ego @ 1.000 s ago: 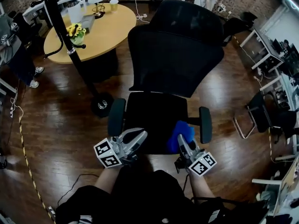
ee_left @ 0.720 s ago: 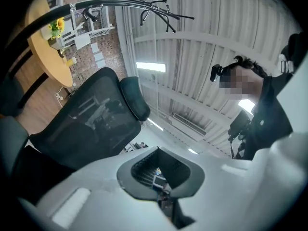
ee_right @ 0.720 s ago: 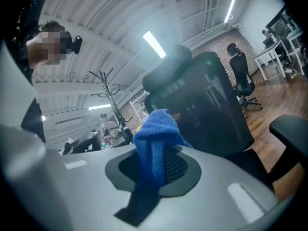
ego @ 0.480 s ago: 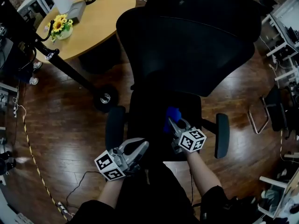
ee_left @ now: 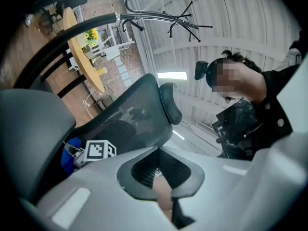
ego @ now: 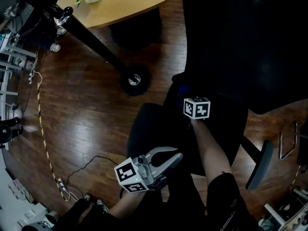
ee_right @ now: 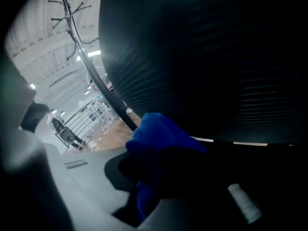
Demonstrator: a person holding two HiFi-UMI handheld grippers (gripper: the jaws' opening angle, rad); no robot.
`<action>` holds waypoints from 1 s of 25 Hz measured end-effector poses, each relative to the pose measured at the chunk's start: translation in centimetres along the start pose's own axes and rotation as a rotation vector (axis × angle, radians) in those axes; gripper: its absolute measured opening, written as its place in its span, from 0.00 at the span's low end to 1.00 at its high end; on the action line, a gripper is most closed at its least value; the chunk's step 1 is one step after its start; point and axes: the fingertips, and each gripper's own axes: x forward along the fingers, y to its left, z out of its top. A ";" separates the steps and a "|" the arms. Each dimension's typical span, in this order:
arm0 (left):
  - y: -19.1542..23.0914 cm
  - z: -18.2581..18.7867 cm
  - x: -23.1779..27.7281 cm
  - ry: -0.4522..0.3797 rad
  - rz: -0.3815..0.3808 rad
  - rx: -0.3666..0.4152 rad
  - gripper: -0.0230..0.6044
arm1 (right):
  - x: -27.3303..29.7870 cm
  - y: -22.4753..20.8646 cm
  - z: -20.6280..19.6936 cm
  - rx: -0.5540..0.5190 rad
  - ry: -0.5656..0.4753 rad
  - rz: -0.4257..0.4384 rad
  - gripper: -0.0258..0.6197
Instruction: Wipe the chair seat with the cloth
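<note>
From the head, the black backrest point(ego: 231, 42) fills the upper right and overhangs the rear of the seat point(ego: 226, 121). The right tool point(ego: 188, 100) reaches in there; its marker cube covers the jaws, and only a sliver of blue cloth point(ego: 180, 91) shows beside it, so contact with the seat cannot be judged. The left tool point(ego: 173, 158) hangs nearer the person, by the left armrest point(ego: 144, 129). A coat stand point(ego: 134, 81) crosses the floor below a desk point(ego: 130, 4) cut off at the top edge.

In the left gripper view, the left tool's jaws sit drawn together with nothing held. Beyond them, past the grey armrest point(ee_left: 33, 129), the other tool's cube point(ee_left: 98, 150) and a bit of cloth point(ee_left: 70, 148) show low at the backrest point(ee_left: 125, 119).

The right gripper view is very dark. The jaws grip the bunched cloth point(ee_right: 161, 138), close under the backrest point(ee_right: 216, 57); the seat is lost in shadow.
</note>
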 end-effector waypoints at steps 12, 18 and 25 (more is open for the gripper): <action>0.5 0.2 -0.8 0.014 0.000 -0.017 0.04 | 0.6 -3.5 -2.4 -0.052 0.024 -0.168 0.13; 1.6 -0.3 0.2 0.047 0.001 -0.020 0.04 | -6.1 -11.1 -4.2 0.026 0.001 -0.301 0.13; 2.7 -2.5 2.5 0.152 0.000 -0.013 0.04 | -17.4 -20.5 -6.6 0.127 -0.034 -0.458 0.13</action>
